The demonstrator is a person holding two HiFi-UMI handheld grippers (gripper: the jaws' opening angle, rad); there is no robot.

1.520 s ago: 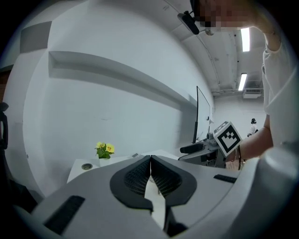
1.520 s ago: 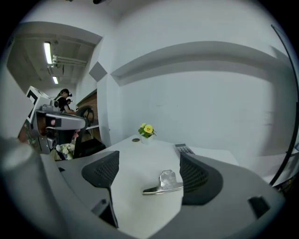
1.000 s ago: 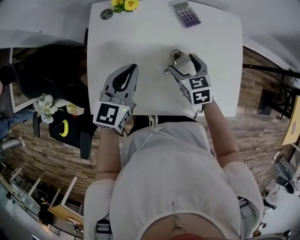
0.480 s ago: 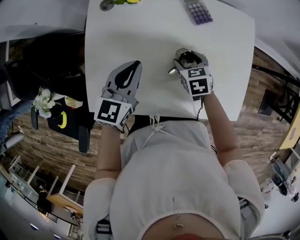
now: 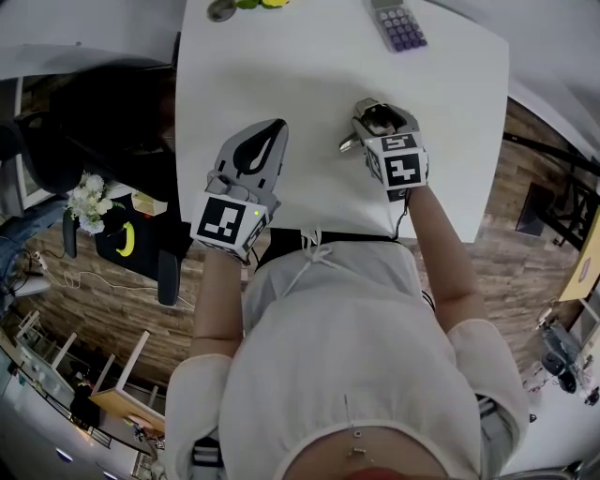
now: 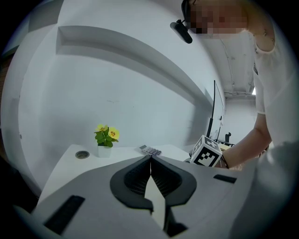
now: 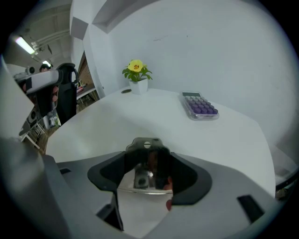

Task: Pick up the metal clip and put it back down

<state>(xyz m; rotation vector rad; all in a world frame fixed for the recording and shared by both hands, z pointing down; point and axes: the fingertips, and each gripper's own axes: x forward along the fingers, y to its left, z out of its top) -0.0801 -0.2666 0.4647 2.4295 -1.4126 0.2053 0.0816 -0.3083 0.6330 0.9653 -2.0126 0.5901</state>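
The shiny metal clip (image 7: 145, 176) lies on the white table (image 5: 309, 75), partly hidden in the head view, where only its top edge (image 5: 365, 106) peeks out. My right gripper (image 5: 377, 114) points steeply down over it. Its jaws have just been closing with the clip between them, and in the right gripper view (image 7: 149, 158) both dark pads touch the clip's sides. My left gripper (image 5: 277, 126) rests to the left, apart from the clip, its jaws shut together on nothing (image 6: 150, 159).
A purple-keyed calculator (image 5: 398, 23) lies at the table's far right. A potted yellow flower (image 7: 138, 77) and a round cable grommet (image 5: 221, 9) are at the far left corner. A black chair (image 5: 103, 122) stands left of the table.
My right gripper has come down from a tilted hover onto the clip, and its jaws have narrowed round it. The left gripper has stayed put.
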